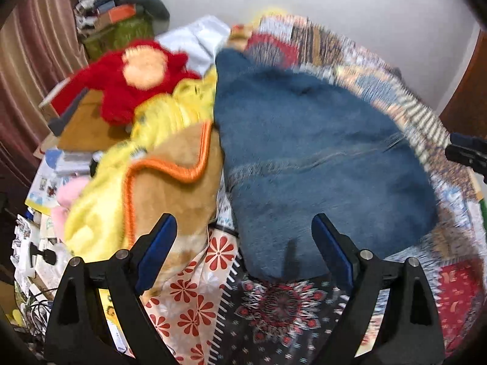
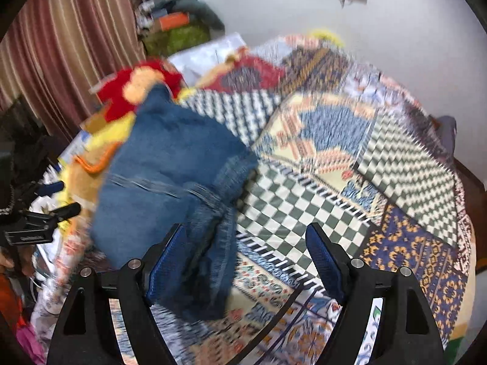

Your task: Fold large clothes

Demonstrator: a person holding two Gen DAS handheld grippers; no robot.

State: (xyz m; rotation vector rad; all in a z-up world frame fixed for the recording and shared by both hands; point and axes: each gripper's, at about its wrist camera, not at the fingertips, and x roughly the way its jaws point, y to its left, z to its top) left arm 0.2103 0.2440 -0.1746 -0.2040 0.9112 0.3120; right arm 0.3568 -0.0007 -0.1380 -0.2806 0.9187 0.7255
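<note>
Left wrist view: left gripper [image 1: 243, 255] and right gripper [image 2: 243, 258] both spread apart, empty, above folded jeans [image 1: 319, 152] near bed's left edge beside yellow blanket [image 1: 170, 115]; risk of snagging patterned bedspread [image 2: 334, 164] or blanket instead of denim.

Both wrist views downward, near, sharing jeans [image 1: 319, 140]

FREE: patchwork bedspread [image 2: 334, 182] lies bare toward the bed's right edge | BLOCKED: folded jeans [image 1: 319, 152] mid-bed; yellow-brown blanket [image 1: 158, 182] and red plush toy [image 1: 137, 85] heaped along the left edge | FAR LEFT CORNER: clutter pile [image 1: 121, 15] by curtain [image 1: 30, 60]
</note>
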